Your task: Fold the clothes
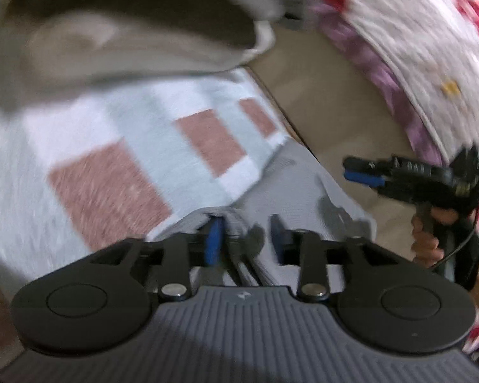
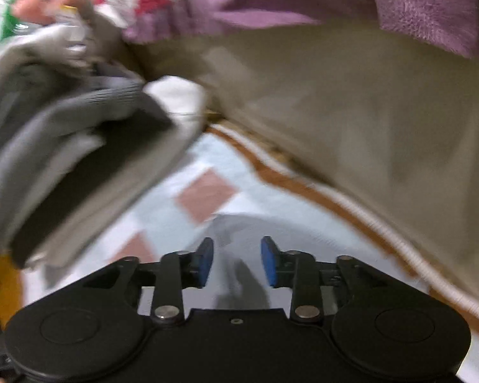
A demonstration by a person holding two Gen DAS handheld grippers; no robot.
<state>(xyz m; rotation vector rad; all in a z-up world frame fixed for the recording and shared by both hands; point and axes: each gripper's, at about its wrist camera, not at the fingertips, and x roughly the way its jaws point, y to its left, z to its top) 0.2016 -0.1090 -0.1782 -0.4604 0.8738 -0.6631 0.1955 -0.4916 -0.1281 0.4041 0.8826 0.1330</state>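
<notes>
A grey garment (image 1: 290,188) lies on the checked rug (image 1: 118,159), partly folded, with a fold of it between the fingers of my left gripper (image 1: 246,239). The left jaws stand apart and the cloth only touches the left blue pad (image 1: 214,239). My right gripper (image 2: 237,261) is open and empty, low over the same grey garment (image 2: 239,233). It also shows in the left wrist view (image 1: 364,172), held in a hand at the right. Both views are blurred.
A pile of grey and beige clothes (image 2: 64,134) sits at the left, also visible in the left wrist view (image 1: 118,32). A beige sofa side (image 2: 351,111) with a purple and floral blanket (image 1: 415,48) borders the rug on the right.
</notes>
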